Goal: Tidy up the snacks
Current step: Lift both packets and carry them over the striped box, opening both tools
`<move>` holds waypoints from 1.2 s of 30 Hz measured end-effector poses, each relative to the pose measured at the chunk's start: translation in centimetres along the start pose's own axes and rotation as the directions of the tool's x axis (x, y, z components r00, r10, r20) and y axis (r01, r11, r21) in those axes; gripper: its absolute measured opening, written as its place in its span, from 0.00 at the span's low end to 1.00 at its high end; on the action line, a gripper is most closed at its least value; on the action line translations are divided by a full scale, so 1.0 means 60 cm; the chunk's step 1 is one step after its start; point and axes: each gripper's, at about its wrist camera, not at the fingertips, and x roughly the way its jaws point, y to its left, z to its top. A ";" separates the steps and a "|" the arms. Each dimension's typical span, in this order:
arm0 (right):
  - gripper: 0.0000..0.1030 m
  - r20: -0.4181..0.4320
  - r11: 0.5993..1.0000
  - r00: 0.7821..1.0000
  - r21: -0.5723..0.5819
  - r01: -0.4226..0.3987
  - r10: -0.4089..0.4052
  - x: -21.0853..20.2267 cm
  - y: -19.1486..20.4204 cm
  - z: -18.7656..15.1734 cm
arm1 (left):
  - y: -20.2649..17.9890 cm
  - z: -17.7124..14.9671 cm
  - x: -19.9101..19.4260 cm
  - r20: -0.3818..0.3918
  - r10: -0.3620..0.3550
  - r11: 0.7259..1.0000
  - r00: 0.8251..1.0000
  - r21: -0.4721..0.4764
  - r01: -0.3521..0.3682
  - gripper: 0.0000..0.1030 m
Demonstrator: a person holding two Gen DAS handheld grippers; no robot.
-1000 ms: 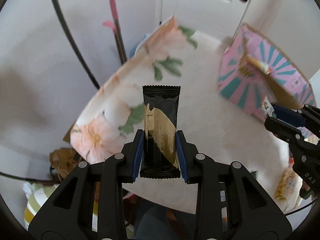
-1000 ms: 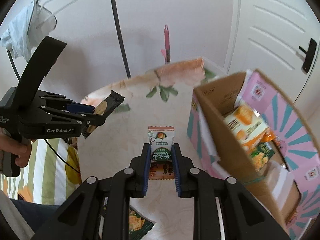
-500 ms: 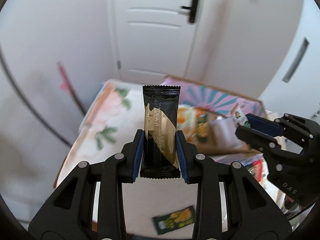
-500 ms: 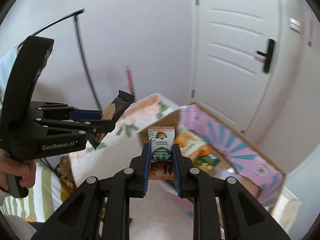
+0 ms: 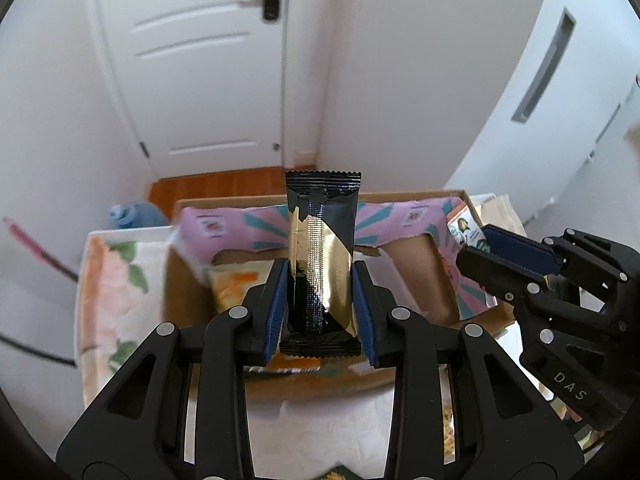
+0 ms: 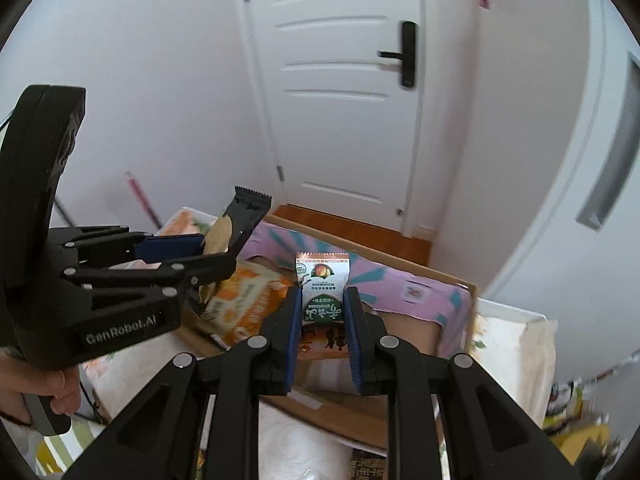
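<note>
My left gripper (image 5: 320, 280) is shut on a black and gold snack bar (image 5: 322, 236), held upright over the open cardboard box (image 5: 400, 216) with pink and teal flaps. My right gripper (image 6: 323, 304) is shut on a small white, green and orange snack packet (image 6: 322, 292), also above the box (image 6: 400, 284). Each gripper shows in the other's view: the right one (image 5: 476, 246) with its packet (image 5: 464, 230) at the box's right side, the left one (image 6: 216, 252) with the bar (image 6: 240, 224) over the box's left side. An orange snack bag (image 6: 244, 304) lies inside.
The box stands on a table with a white floral cloth (image 5: 112, 280). Loose snack packets (image 6: 564, 416) lie on the cloth near the front and right. A white door (image 6: 340, 92) and wooden floor (image 6: 360, 228) are behind the box. A hand (image 6: 36, 392) holds the left gripper.
Both grippers swung from the table's floral side toward the box and now hover over its opening, each still holding its snack.
</note>
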 end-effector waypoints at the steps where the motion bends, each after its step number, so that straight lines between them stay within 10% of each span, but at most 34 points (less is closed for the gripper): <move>1: 0.19 -0.005 1.000 1.000 0.013 0.012 -0.012 0.004 -0.005 0.001 | 0.000 0.004 0.013 -0.013 -0.006 1.000 1.000 0.011 0.006 0.28; 15: 0.19 -0.108 0.971 0.988 0.203 0.127 -0.107 0.076 -0.054 -0.022 | -0.026 0.003 0.126 -0.113 0.047 0.978 0.992 0.208 -0.023 0.32; 16: 0.19 -0.113 0.968 0.987 0.214 0.132 -0.110 0.077 -0.056 -0.024 | -0.028 0.000 0.132 -0.118 0.061 0.974 0.991 0.222 -0.033 0.37; 18: 0.19 -0.120 0.962 0.986 0.233 0.143 -0.117 0.079 -0.062 -0.026 | -0.030 -0.004 0.137 -0.114 0.076 0.970 0.991 0.238 -0.047 0.94; 19: 0.19 -0.123 0.960 0.985 0.240 0.147 -0.121 0.080 -0.065 -0.026 | -0.029 -0.005 0.135 -0.100 0.068 0.971 0.993 0.235 -0.043 0.99; 36: 0.22 -0.199 0.948 0.979 0.301 0.104 -0.045 0.114 -0.087 -0.009 | 0.012 -0.001 0.071 -0.032 0.070 0.978 0.997 0.199 -0.062 0.99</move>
